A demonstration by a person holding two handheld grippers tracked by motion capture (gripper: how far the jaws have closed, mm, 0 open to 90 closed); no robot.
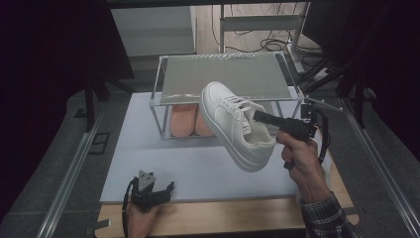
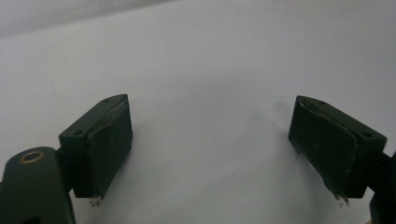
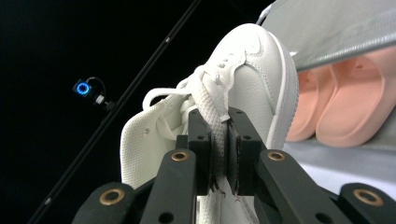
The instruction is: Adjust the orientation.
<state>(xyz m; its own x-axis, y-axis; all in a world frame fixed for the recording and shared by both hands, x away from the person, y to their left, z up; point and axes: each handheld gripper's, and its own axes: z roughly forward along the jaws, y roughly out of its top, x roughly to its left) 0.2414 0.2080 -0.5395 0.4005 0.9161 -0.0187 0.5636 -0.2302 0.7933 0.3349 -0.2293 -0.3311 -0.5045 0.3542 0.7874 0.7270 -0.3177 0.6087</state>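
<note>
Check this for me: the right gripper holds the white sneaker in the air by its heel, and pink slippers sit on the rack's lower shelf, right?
Not by its heel. The right gripper pinches the white sneaker's tongue and laces, as the right gripper view shows. The pink slippers do sit on the rack's lower shelf.

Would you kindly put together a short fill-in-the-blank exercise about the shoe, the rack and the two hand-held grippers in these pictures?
1. The right hand-held gripper is shut on the ____ of the white sneaker.
2. The sneaker hangs in the air with its toe toward the ____.
3. A pair of ____ slippers sits under the shelf of the rack.
4. The left hand-held gripper rests with its jaws ____ above the white mat.

Missing words: tongue; rack; pink; open
</note>
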